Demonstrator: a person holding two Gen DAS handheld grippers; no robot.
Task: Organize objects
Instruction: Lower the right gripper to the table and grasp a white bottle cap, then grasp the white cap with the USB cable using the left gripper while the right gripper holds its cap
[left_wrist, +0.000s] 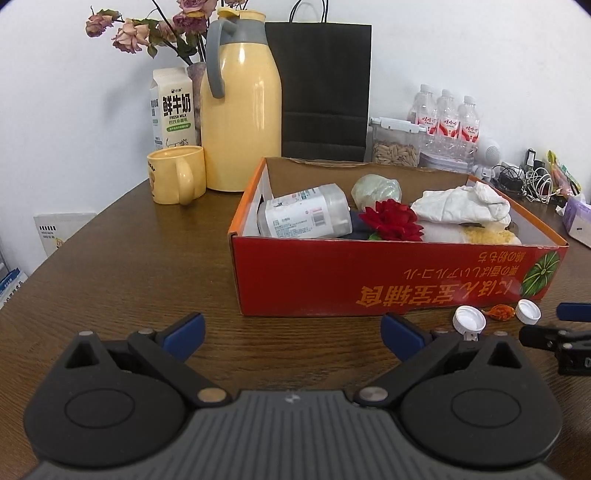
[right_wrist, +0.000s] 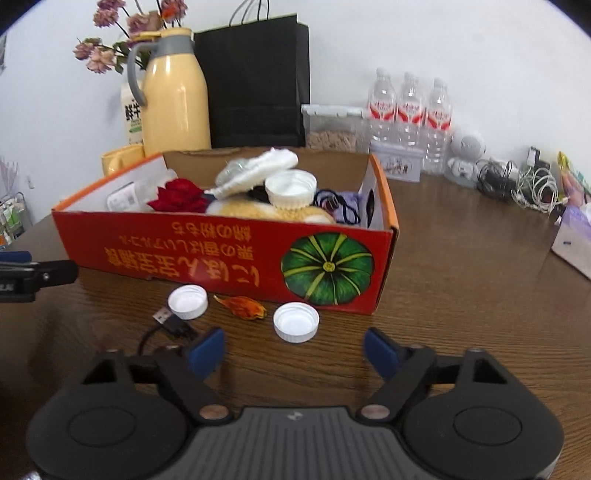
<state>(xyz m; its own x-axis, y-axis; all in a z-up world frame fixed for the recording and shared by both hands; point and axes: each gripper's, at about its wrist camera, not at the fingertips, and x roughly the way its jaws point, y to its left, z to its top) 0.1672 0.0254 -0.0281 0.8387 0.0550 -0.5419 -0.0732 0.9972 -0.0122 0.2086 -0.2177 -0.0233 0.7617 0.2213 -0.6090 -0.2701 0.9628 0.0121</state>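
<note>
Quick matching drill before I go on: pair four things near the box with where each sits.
Things:
1. red flower
2. orange wrapped candy
3. yellow mug
4. black paper bag

Places:
A. standing by the wall behind the red box
B. inside the box
C. on the table between two white caps
D. left of the box, beside the yellow jug

Pairs: 1-B, 2-C, 3-D, 4-A

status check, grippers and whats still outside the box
Left gripper open, empty. Right gripper open, empty, facing white cap. Second cap, orange wrapper, USB plug still outside red box.
</note>
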